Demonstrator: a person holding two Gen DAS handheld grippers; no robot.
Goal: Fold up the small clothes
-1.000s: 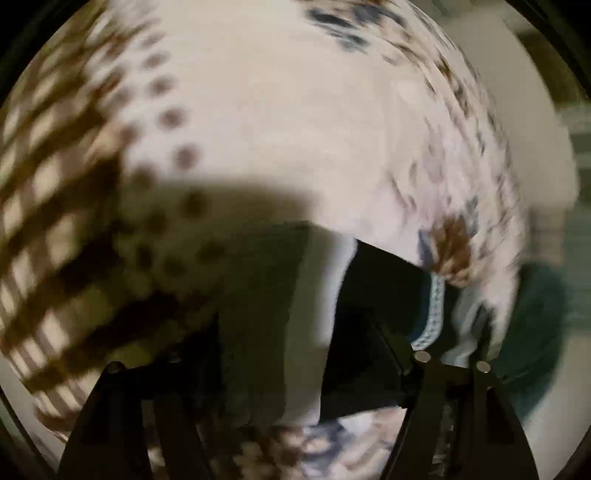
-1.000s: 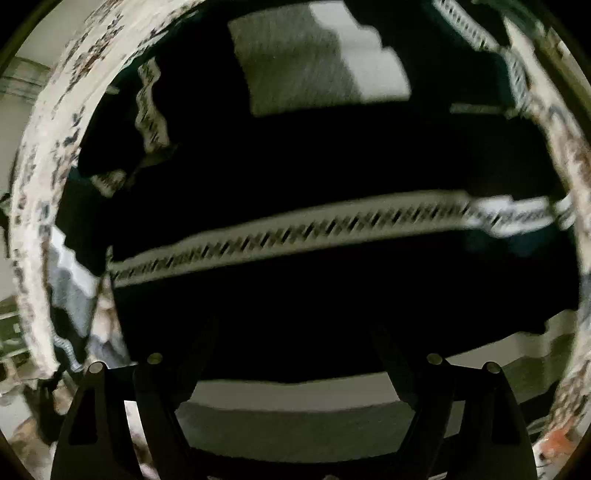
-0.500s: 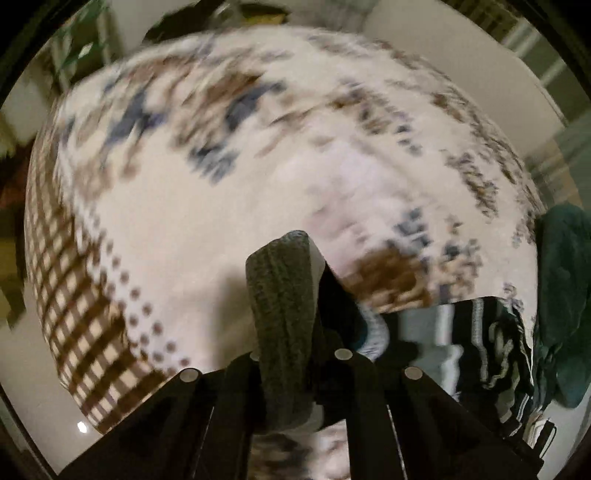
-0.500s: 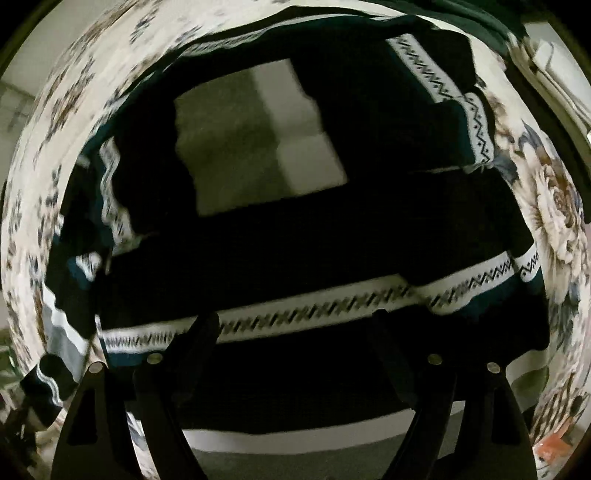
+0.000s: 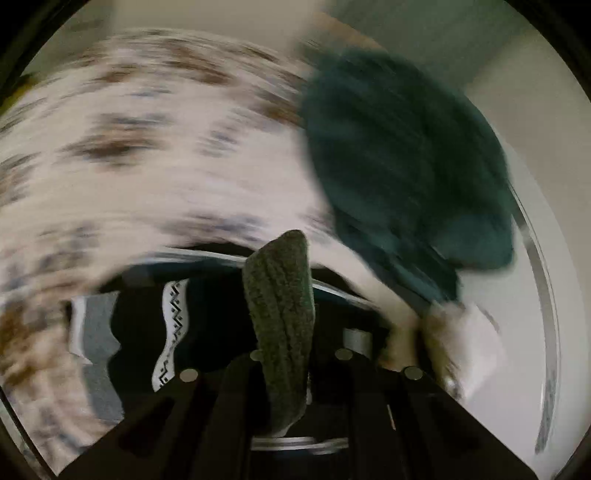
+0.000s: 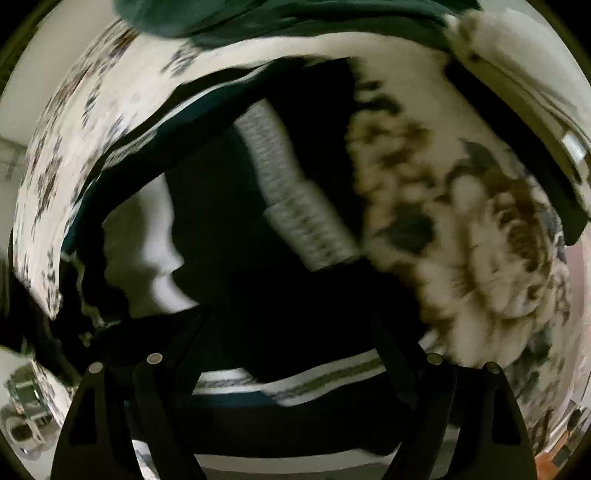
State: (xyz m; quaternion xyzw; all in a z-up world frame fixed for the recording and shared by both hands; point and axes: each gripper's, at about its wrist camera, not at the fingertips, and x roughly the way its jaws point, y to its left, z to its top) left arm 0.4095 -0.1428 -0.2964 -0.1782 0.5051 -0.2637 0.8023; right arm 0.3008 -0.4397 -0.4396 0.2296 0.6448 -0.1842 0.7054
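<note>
A black knit sweater [image 6: 258, 295] with white zigzag bands and grey patches lies on a floral cloth. My left gripper [image 5: 299, 354] is shut on a grey ribbed edge of the sweater [image 5: 280, 314], which stands up between its fingers; the black body with a zigzag band [image 5: 173, 332] hangs below left. My right gripper [image 6: 291, 358] points down over the sweater, open, with nothing between its fingers. A grey ribbed cuff [image 6: 295, 195] lies across the black knit ahead of it. Both views are blurred by motion.
The white cloth with brown and blue flowers [image 5: 147, 166] covers the surface, seen also as the floral cloth [image 6: 480, 258] to the right. A dark teal garment [image 5: 399, 166] lies at the cloth's edge, the teal garment [image 6: 295, 18] at the top of the right view.
The left gripper closed on the grey ribbed edge and swung with it toward the teal garment. The right gripper, still open, rose and slid across the sweater toward its right edge.
</note>
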